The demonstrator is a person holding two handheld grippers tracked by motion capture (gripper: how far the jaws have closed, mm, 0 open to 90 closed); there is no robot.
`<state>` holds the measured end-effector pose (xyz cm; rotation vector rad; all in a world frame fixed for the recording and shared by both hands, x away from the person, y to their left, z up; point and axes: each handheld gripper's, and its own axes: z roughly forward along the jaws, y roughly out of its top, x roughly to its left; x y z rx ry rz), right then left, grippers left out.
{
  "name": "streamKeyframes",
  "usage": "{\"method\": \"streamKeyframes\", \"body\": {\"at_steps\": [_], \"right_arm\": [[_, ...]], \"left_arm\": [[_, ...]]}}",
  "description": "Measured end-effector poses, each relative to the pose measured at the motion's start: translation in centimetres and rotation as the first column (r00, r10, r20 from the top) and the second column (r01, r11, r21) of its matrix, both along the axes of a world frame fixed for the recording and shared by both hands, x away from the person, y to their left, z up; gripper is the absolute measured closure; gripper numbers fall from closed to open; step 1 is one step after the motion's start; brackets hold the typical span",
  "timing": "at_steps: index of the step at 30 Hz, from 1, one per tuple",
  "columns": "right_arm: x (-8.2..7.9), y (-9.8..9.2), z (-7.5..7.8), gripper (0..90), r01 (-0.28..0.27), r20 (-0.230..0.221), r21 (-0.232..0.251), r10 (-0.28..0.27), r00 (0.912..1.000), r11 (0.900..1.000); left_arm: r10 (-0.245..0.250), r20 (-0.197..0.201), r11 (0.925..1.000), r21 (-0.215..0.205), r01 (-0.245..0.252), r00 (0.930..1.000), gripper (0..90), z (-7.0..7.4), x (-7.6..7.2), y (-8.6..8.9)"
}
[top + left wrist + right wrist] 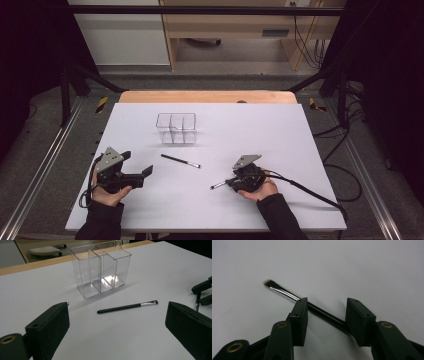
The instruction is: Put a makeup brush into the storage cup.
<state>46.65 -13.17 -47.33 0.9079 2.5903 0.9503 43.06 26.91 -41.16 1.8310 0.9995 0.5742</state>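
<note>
A clear three-compartment organizer point(176, 128) point(101, 267) stands upright and empty at the table's middle back. One black makeup brush point(180, 161) point(126, 307) lies flat in front of it, bristles to the right. My left gripper point(137, 163) point(117, 306) hovers at the front left, jaws wide open, facing that brush from a short distance. A second brush point(218, 185) point(287, 293) lies at the front right. My right gripper point(229, 181) point(327, 301) is low over it, open, its jaws straddling the black handle with a gap on each side.
White sheet point(270, 135) covers the table, with a wooden edge point(207, 96) at the back. A cable point(305, 190) trails right from the right gripper. The right gripper's jaws point(202, 287) show at the right edge of the left gripper view.
</note>
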Motion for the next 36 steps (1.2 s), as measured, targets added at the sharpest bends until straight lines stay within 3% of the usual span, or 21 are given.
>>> {"method": "streamKeyframes", "body": {"at_steps": [16,36], "right_arm": [[-0.6,-0.1,0.4,71.4,0.013,-0.012,-0.027,-0.013,0.9998,1.0],[-1.5,-0.1,0.6,81.2,0.011,-0.047,-0.035,-0.012,0.9988,0.999]], "left_arm": [[0.001,-0.002,1.0,-0.002,-0.001,1.0,4.7,0.0,0.0,0.1],[0.004,0.001,1.0,-0.007,-0.004,1.0,4.8,0.1,0.0,0.2]]}}
